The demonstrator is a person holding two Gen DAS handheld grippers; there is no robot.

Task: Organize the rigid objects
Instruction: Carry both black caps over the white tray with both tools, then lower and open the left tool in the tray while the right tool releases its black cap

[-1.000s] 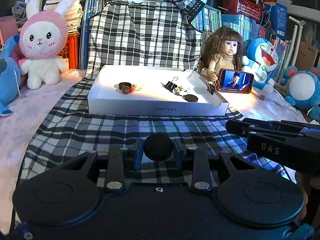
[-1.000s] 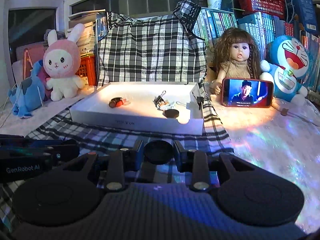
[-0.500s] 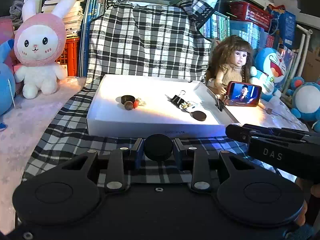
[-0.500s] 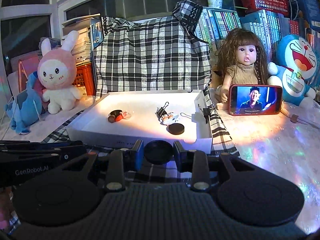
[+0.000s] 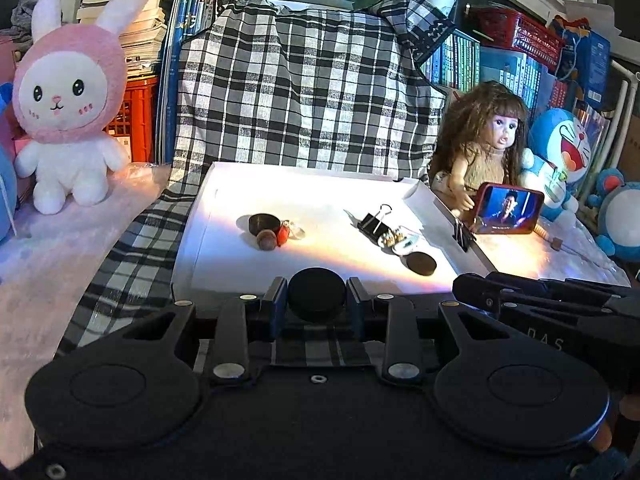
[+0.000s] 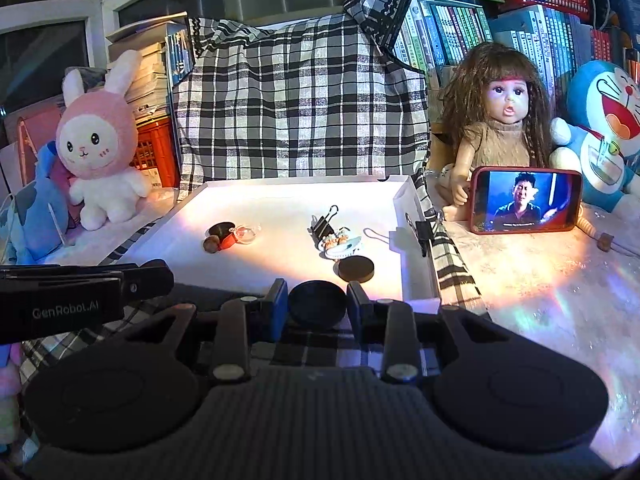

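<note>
Each pair of tongs pinches a black round disc between its blue-padded fingers. The left tongs (image 5: 317,300) hold their disc (image 5: 317,295) just in front of the near wall of the white tray (image 5: 224,276); the right tongs (image 6: 317,309) hold a like disc (image 6: 317,306) at the tray's (image 6: 420,296) near right corner. In the left view the right tongs' black arm reaches in from the right beside the tray; in the right view the left one, marked GenRobot.AI, lies to the left of the tray.

Inside the tray, toward its left, sit a dark round piece (image 5: 264,223), a brown bead (image 5: 267,239) and a red bead (image 5: 283,234) touching one another, with a small clear bit just beside them. Toward the tray's right lie a black binder clip (image 5: 373,222), a small white-and-gold trinket (image 5: 398,240) against it, and a flat dark disc (image 5: 421,263) nearer the front wall. A second binder clip (image 6: 423,232) is fastened on the tray's right wall.

The tray rests on a checked cloth (image 5: 132,248) spread over the table — the cloth also rises behind the tray. Left of the tray sits a pink rabbit plush (image 5: 68,96); right of it a doll (image 6: 502,120) stands behind a red-cased phone (image 6: 526,200) showing a video, with a blue cat plush (image 6: 604,128) farther right.
</note>
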